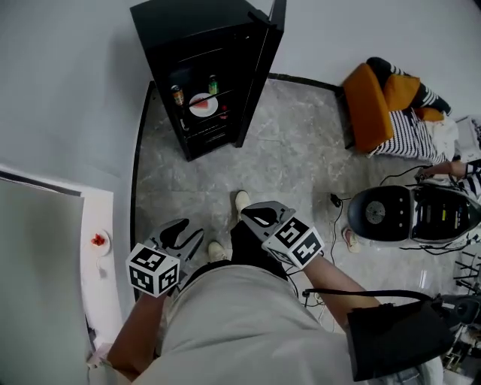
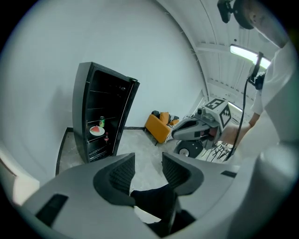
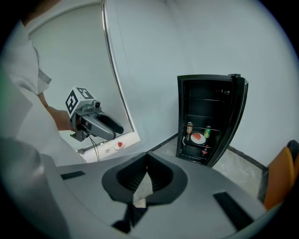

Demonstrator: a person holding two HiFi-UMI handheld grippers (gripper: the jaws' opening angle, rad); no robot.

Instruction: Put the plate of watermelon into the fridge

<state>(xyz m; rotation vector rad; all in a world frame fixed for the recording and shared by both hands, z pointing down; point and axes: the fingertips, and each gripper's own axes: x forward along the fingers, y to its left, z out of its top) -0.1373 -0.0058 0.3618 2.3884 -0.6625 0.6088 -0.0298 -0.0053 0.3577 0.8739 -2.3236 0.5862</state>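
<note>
The white plate of watermelon (image 1: 203, 104) rests on a middle shelf inside the black fridge (image 1: 188, 26), whose door (image 1: 275, 16) stands open at the right. The plate (image 2: 96, 130) also shows far ahead in the left gripper view, and the same plate (image 3: 198, 138) in the right gripper view. Both grippers hang low in front of the person, a few steps back from the fridge. My left gripper (image 1: 186, 234) is open with nothing between its jaws. The tips of my right gripper (image 1: 259, 216) meet, and it holds nothing.
Two cans (image 1: 177, 95) stand beside the plate, and a red bottle (image 1: 223, 114) is a shelf lower. A white counter (image 1: 101, 263) at the left holds a small dish (image 1: 98, 241). Right of me are an orange chair (image 1: 368, 105), a wheeled machine (image 1: 391, 214) and floor cables (image 1: 334, 201).
</note>
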